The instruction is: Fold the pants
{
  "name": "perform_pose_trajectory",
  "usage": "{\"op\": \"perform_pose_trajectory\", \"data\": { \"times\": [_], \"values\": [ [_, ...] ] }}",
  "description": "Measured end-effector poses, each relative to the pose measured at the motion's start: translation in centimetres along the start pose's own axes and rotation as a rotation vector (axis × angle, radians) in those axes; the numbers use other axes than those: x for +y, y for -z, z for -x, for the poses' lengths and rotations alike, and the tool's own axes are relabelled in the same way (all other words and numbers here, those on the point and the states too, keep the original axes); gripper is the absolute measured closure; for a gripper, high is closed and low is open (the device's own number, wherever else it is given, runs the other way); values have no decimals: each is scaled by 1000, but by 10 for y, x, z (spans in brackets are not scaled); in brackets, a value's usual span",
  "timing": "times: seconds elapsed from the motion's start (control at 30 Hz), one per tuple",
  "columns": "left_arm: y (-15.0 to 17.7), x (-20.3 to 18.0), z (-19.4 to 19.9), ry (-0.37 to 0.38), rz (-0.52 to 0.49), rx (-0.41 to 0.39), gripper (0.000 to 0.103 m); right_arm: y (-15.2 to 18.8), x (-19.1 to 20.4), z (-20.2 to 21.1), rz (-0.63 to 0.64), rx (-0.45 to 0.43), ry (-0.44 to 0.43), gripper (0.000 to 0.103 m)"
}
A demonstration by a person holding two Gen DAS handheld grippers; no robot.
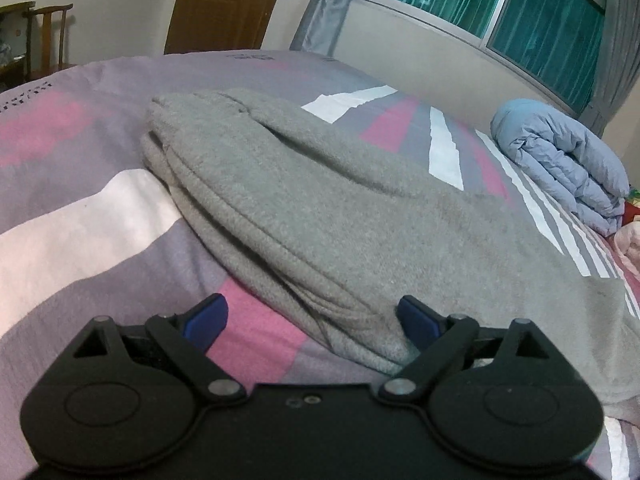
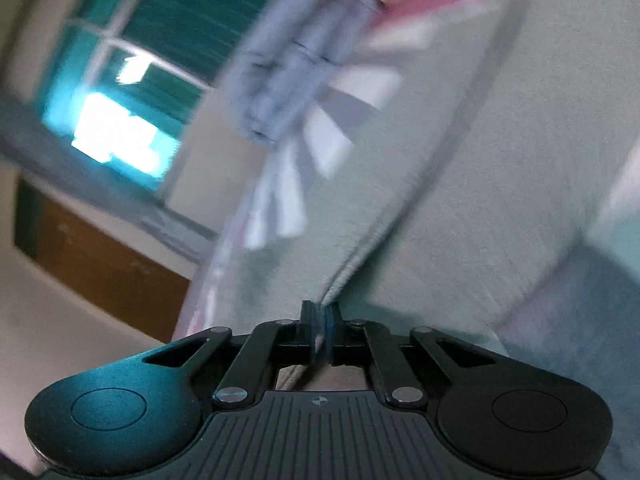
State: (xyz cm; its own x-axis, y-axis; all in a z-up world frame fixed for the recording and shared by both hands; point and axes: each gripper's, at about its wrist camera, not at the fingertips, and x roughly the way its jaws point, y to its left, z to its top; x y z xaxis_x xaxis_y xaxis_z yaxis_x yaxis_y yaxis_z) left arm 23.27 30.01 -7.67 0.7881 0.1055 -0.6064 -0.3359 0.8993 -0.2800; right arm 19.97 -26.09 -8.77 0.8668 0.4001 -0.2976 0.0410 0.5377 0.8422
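The grey pants (image 1: 320, 208) lie folded in layers on the striped bedspread (image 1: 72, 220), stretching from the far middle toward the near right. My left gripper (image 1: 312, 320) is open, its blue pads on either side of the near layered edge of the pants, with nothing held. In the blurred, tilted right wrist view, my right gripper (image 2: 320, 312) is shut on a pinched fold of the grey pants (image 2: 460, 184), and a ridge of cloth runs up from its tips.
A folded light blue quilt (image 1: 568, 164) lies at the bed's far right and shows in the right wrist view (image 2: 288, 72). A wall with a window and green curtains (image 1: 500, 4) runs behind the bed. A wooden door (image 1: 224, 4) and chair (image 1: 48, 36) stand at the far left.
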Motion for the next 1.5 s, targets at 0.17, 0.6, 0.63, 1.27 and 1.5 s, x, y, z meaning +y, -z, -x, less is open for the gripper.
{"op": "perform_pose_trajectory", "data": {
  "times": [0.17,0.6,0.63,1.27,1.5],
  "values": [
    [0,3,1,15,11,-6,17,12,5,29,30,1,28,103],
    [0,2,-1,23,31,-13,12,-34,-42,1,-174,-90,89,60],
    [0,1,-2,21,28,-12,12,-39,-40,-3,-158,-82,101,71],
    [2,4,-1,43,37,-17,12,-26,-40,64,-71,-158,181,52],
    [2,2,-1,39,36,-17,11,-67,-63,53,-99,-217,259,52]
  ]
}}
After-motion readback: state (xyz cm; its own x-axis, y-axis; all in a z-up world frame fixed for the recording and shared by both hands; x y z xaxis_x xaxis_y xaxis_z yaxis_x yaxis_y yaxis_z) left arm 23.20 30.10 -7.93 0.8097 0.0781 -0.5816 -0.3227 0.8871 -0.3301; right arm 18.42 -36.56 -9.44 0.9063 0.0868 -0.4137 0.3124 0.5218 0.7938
